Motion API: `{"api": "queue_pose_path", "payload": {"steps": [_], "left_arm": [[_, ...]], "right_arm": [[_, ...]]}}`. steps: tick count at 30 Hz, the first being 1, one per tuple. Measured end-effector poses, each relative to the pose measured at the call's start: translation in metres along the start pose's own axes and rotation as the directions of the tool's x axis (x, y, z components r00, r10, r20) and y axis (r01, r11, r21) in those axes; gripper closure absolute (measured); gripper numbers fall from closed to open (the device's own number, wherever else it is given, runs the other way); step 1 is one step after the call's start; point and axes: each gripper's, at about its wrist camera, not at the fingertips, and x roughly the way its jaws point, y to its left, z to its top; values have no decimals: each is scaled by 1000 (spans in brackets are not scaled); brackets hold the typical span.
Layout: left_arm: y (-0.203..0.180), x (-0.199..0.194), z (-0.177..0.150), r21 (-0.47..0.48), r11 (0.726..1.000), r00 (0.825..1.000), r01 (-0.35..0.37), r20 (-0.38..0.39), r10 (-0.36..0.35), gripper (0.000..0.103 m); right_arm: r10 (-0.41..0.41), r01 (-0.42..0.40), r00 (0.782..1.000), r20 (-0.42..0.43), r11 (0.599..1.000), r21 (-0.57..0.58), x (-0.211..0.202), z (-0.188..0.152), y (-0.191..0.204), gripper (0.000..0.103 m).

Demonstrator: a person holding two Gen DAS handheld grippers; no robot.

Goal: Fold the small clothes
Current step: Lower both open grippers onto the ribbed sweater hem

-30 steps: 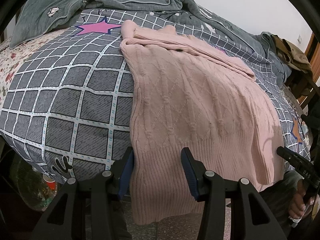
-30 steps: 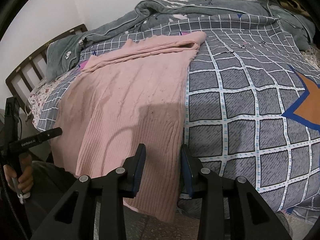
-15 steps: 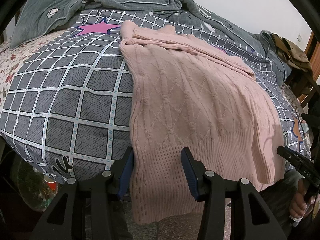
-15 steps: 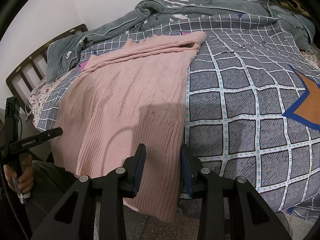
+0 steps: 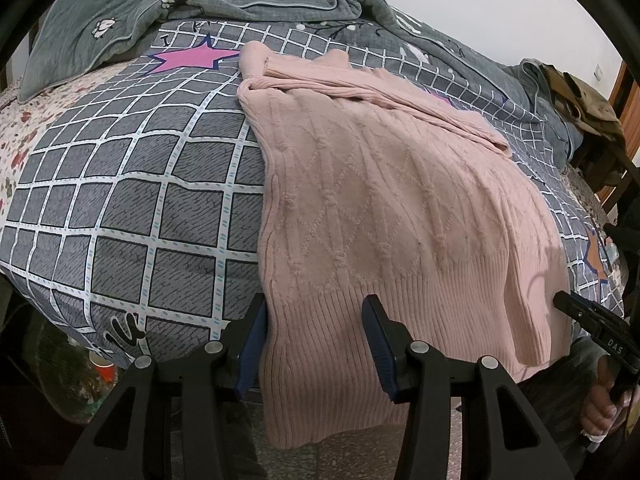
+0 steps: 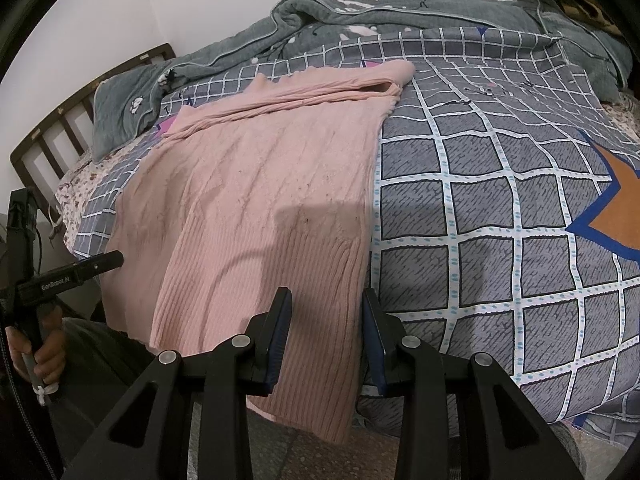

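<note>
A pink knit sweater (image 5: 376, 200) lies flat on the bed, its sleeves folded across the top and its ribbed hem hanging over the near edge. It also shows in the right wrist view (image 6: 260, 208). My left gripper (image 5: 314, 340) is open, its fingers either side of the hem's left corner, not closed on it. My right gripper (image 6: 326, 336) is open, straddling the hem's right corner. Each gripper shows at the edge of the other's view: the right one (image 5: 592, 320) and the left one (image 6: 76, 272).
The bed has a grey checked cover (image 5: 140, 200) with pink and orange stars (image 6: 616, 212). A grey-green quilt (image 6: 360, 16) is bunched along the far side. A wooden headboard (image 6: 52, 136) stands at the left. A red cup (image 5: 102, 364) sits on the floor below.
Both grippers have edged slightly closer to the hem. The sweater has not moved.
</note>
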Motion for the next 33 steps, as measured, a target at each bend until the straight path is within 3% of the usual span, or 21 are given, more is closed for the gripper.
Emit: {"api": "queue_pose_path", "payload": {"steps": [25,31,33], "left_arm": [[-2,0,0,29,1000,1000,-9,-3,9,60],[-1,0,0,24,1000,1000,-14,0,14,66],[0,-1,0,22,999,1000,-25,3,25,73]], "right_arm": [[-3,2,1000,-29,1000,-31,4,-2,3,68],[-2,1,999,-32,999,-36,5,-3,4,68],[-6,5,999,-36,999,-43,4,-3,5,68]]}}
